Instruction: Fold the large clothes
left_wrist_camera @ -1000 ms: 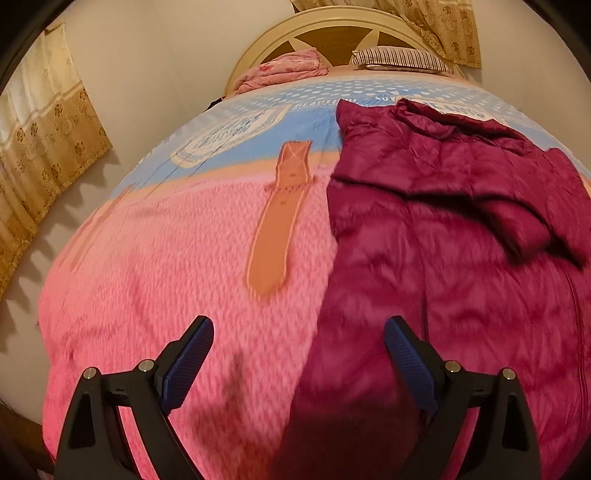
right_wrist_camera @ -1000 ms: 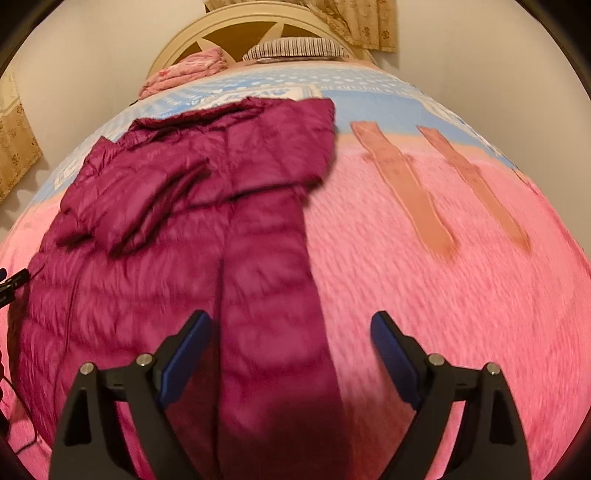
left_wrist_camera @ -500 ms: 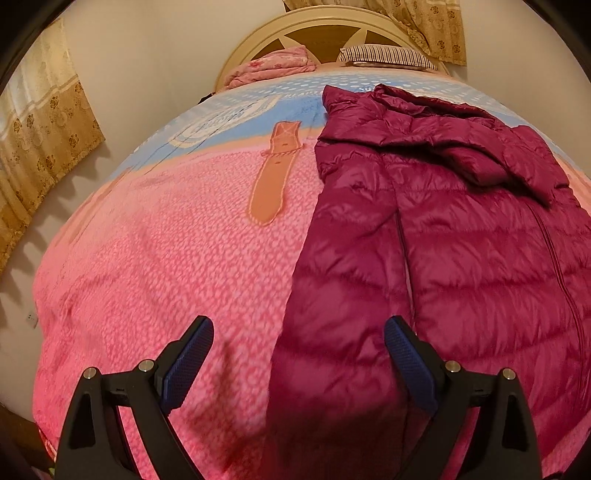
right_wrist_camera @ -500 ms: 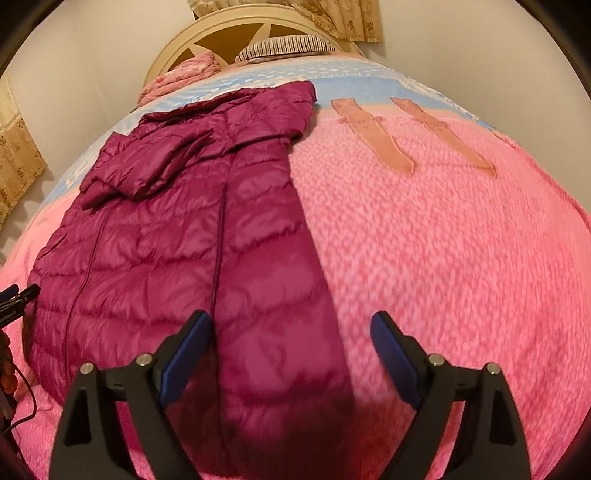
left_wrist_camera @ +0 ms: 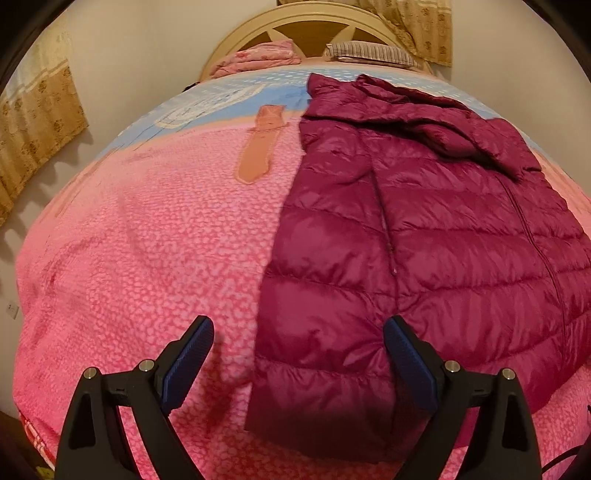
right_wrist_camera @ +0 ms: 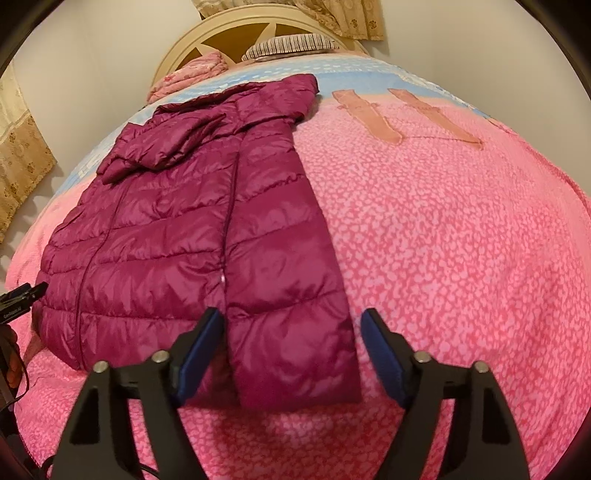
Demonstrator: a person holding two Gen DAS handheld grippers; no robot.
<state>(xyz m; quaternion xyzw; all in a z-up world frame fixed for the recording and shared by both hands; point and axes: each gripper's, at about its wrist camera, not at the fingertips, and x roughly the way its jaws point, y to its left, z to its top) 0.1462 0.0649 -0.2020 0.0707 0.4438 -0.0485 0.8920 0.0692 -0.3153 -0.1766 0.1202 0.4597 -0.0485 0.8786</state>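
Item: maroon down jacket [left_wrist_camera: 436,236], quilted, w/ hood, laid flat on bed [left_wrist_camera: 147,258] over pink patterned bedspread; hood end toward headboard [left_wrist_camera: 317,26], hem end toward foot of bed, i.e. toward both tongs. Long axis: hem-to-hood, running straight away from the cameras, approx. parallel to bed length. A lengthwise panel lies along each side of the body; cannot tell if sleeves or folded-in edges. Left tongs [left_wrist_camera: 299,354]: released, jaws spread wide, nothing between the blue pads; hovering near the hem, w/ jacket's left side panel [left_wrist_camera: 325,295] directly ahead and its outer edge falling between the jaws; bulk of garment lies ahead and to the right. Right tongs [right_wrist_camera: 291,343]: also released, jaws wide apart, empty; straddling the hem end of the right side panel [right_wrist_camera: 288,295], jacket [right_wrist_camera: 177,229] body lying ahead and to the left. Contact w/ cloth: cannot tell for either, prob. just above it. Nearness: both about equally near the hem, one per corner; right tongs look better centred on its panel. Judgement: next move turns on each jaw pair closing on its own hem corner, then carrying the hem along the long axis toward the hood. Risk: slick puffy fabric, thick at the hem, may slip from a shallow bite. Other: pillows [left_wrist_camera: 369,53] at headboard, curtains [left_wrist_camera: 33,122] at left wall.
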